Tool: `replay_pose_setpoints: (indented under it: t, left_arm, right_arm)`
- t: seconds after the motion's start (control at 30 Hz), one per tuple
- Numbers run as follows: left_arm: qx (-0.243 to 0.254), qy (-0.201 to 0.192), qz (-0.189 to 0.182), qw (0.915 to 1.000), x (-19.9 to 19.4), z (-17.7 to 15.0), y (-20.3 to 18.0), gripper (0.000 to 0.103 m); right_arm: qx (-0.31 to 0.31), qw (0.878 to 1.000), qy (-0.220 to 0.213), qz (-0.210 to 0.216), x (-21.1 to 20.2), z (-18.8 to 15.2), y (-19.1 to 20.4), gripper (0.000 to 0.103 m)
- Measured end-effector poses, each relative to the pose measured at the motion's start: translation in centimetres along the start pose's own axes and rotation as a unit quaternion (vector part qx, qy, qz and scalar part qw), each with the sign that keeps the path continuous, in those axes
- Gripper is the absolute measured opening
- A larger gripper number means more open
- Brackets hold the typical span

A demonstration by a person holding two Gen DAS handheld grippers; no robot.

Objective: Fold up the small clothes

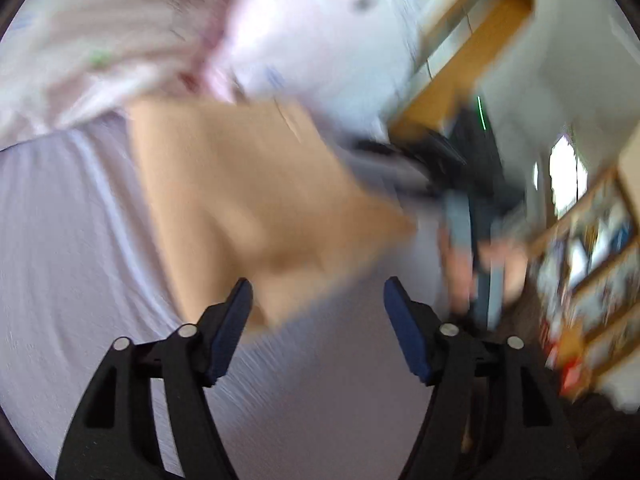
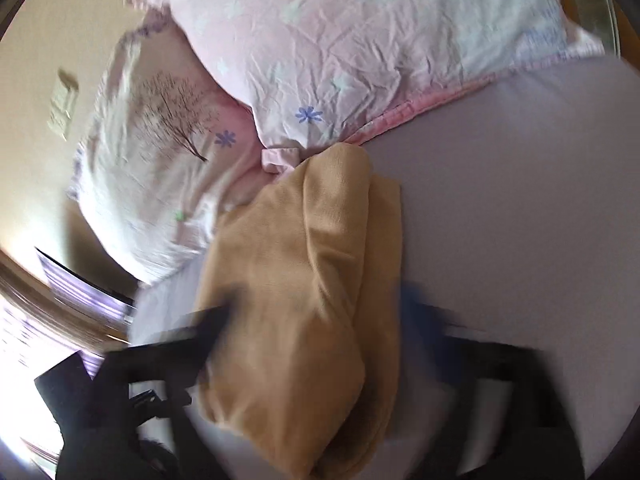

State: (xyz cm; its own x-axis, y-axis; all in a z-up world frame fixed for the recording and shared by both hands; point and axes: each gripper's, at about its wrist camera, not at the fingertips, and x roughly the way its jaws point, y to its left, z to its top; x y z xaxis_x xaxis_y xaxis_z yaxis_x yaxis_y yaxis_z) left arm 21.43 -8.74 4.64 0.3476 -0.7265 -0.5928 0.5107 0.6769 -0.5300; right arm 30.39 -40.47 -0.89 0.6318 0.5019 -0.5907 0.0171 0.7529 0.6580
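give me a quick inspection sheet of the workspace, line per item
surface: lavender bed sheet, smooth where bare
job's things: one tan knit garment, partly folded, lying on the sheet
clutter: two pink floral pillows at the garment's far end; whether they touch it is unclear
grippers: left gripper open, holding nothing, the garment ahead of it; right gripper motion-blurred, fingers either side of the garment, grip unclear
cables: nothing seen
surroundings: wooden bed frame; blurred wooden shelves; wall switch
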Motion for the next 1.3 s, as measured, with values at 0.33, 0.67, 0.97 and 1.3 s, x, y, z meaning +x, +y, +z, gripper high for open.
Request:
replay_pose_setpoints:
  t: [0.33, 0.67, 0.97, 1.3]
  left_arm:
    - [-0.170, 0.050, 0.005, 0.9842, 6.7, 3.5, 8.2, 0.070]
    - [-0.140, -0.025, 0.024, 0.9895, -2.2, 1.4, 9.9, 0.038]
    - [-0.030, -0.068, 0.067, 0.9950, -9.4, -3.5, 4.5, 0.065]
    - [-0.001, -0.018, 0.117, 0.9929, -7.5, -7.1, 2.3, 0.086]
  right_arm:
    - [0.027, 0.996, 0.085, 0.012, 3.9, -1.4, -1.8, 0.057]
    - [-0.063, 0.987, 0.123, 0.086, 6.2, -5.4, 5.0, 0.039]
    - [-0.114, 0.978, 0.038, 0.169, -1.9, -9.5, 11.0, 0.091]
    - [-0.065, 0.990, 0.089, 0.092, -0.4, -11.9, 8.3, 0.096]
